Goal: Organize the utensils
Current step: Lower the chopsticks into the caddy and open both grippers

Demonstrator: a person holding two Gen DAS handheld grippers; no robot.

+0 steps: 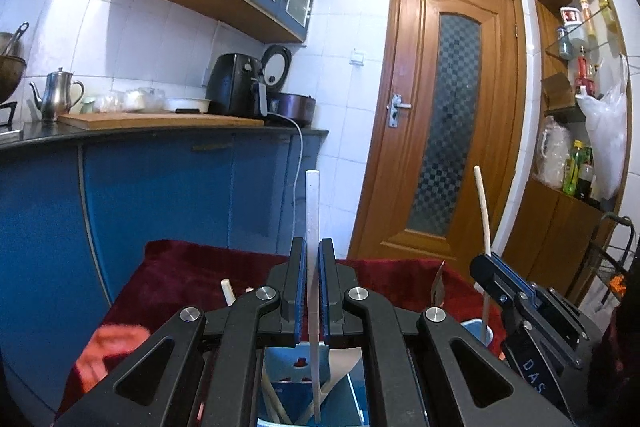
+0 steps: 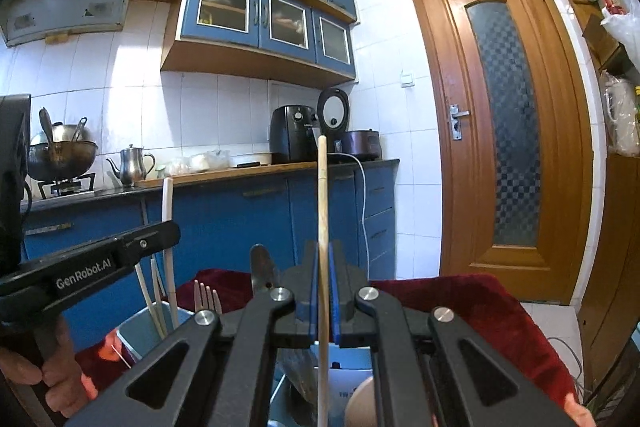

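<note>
Clamping both tools mid-shaft is how you have them now. Your left gripper (image 1: 313,291) has its fingers (image 1: 298,291) pressed together on a flat white utensil handle (image 1: 313,211), which stands nearly upright with its lower end down inside the blue holder (image 1: 358,403). Your right gripper (image 2: 323,295) has its fingers (image 2: 312,291) shut on a round wooden stick (image 2: 322,211), also close to vertical, its lower end dropping toward a second blue holder (image 2: 140,331)'s neighbour below the jaws; exactly which compartment it enters is hidden by the gripper body.

Both pieces look light, thin and stiff, so weight should not trouble you. Slip is the likelier worry: the white handle looks smooth and narrow, and the round stick could roll between flat pads. Holding near the middle, as you do, probably keeps each from swinging; a grip nearer the top would let the low end wander.

Beside the blue holder, a fork (image 2: 207,293) and a metal blade-like tool (image 2: 262,267) stand upright, with more pale sticks (image 2: 168,239) just left of them. The holders sit on a red cloth (image 1: 192,267) over the desk. Loosen the pads only once each tip appears to rest inside, since a thin stick could tip against the rim.
</note>
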